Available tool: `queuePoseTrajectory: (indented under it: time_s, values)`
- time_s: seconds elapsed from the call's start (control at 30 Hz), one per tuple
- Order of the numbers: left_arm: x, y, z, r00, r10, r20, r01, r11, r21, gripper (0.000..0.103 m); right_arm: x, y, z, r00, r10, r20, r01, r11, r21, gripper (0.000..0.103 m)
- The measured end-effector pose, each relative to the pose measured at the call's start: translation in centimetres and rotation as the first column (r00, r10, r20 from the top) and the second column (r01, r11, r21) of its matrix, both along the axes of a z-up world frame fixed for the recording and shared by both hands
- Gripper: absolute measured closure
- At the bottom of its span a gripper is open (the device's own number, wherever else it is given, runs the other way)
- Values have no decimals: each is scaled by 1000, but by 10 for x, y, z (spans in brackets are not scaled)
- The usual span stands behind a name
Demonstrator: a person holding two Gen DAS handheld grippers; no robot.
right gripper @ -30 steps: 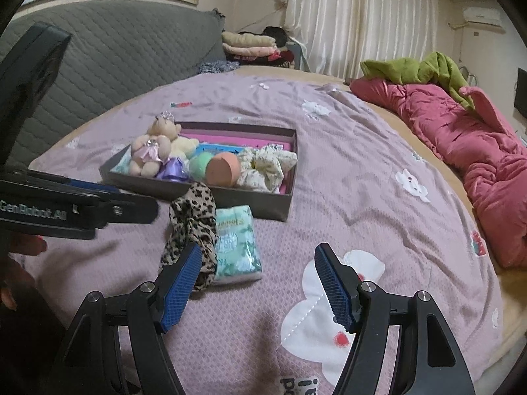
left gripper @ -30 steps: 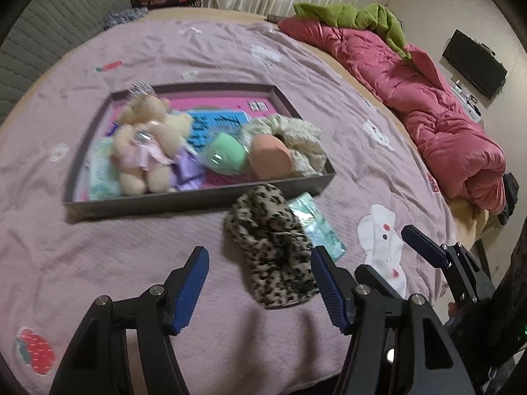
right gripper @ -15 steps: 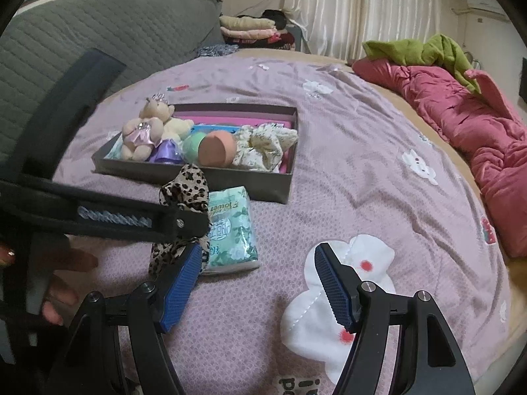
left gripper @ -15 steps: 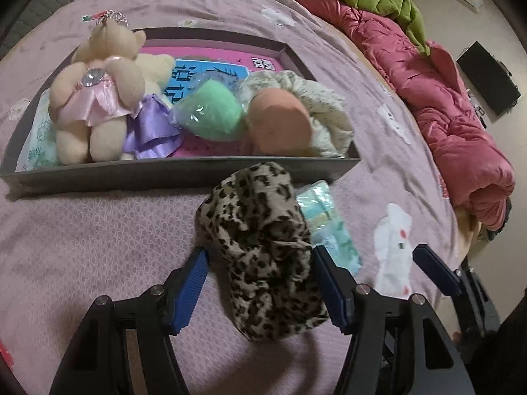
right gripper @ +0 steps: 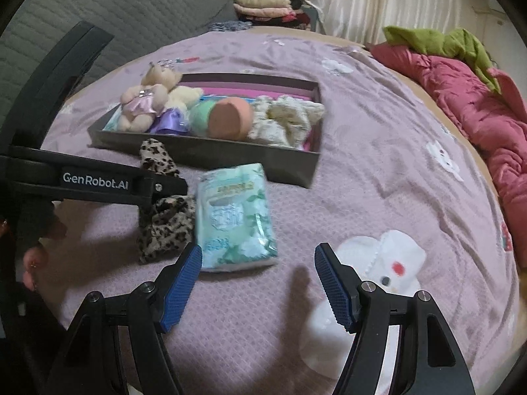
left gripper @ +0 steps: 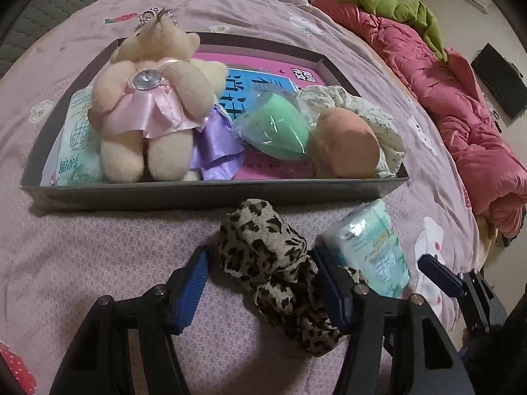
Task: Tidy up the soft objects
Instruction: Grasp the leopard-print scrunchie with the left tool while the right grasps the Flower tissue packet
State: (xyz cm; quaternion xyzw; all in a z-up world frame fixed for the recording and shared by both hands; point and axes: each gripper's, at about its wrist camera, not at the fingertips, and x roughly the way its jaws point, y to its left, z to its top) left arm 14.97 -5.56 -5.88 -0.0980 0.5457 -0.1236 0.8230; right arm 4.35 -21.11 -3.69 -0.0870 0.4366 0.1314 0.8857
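L tongs (left gripper: 258, 284) advanced, now straddling leopard scrunchie (left gripper: 270, 260)

At the left of the right wrist view, we read white lettering, "GenRobot.AI", on the side of the left gripper (right gripper: 98, 181). In the left wrist view, large Chinese characters show on a blue panel (left gripper: 250, 93) inside the box (left gripper: 210, 194), partly covered. Print on the tissue packs is too blurred to read.

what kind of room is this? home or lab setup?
Almost certainly a home bedroom, not a lab. The work surface is a bed with a lilac cartoon-print bedspread against a grey quilted headboard; a rumpled pink duvet lies alongside, and folded clothes sit by curtains.
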Motion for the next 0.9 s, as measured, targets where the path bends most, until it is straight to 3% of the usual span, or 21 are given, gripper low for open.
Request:
queuePoseTrajectory:
  time_s: [0.53,0.57,0.67,0.9]
  values:
    - [0,4,-7,1000,31,-1,-31,999,-35,40,29,17,-29,1000,30,7,-30,999,-40,31]
    - [-1,5,-8,999,38,-2,-38,999,-39,41,30,14,-28,1000,24,13,-24,999,-28,36]
    - [1,6,-8,998,59,-2,-59,998,-34,49,34,6,-26,1000,4,20,-4,1000,7,50]
    - [3,14,-9,994,110,-11,-110,992,-67,64,35,1,-23,1000,1,25,-3,999,54,50]
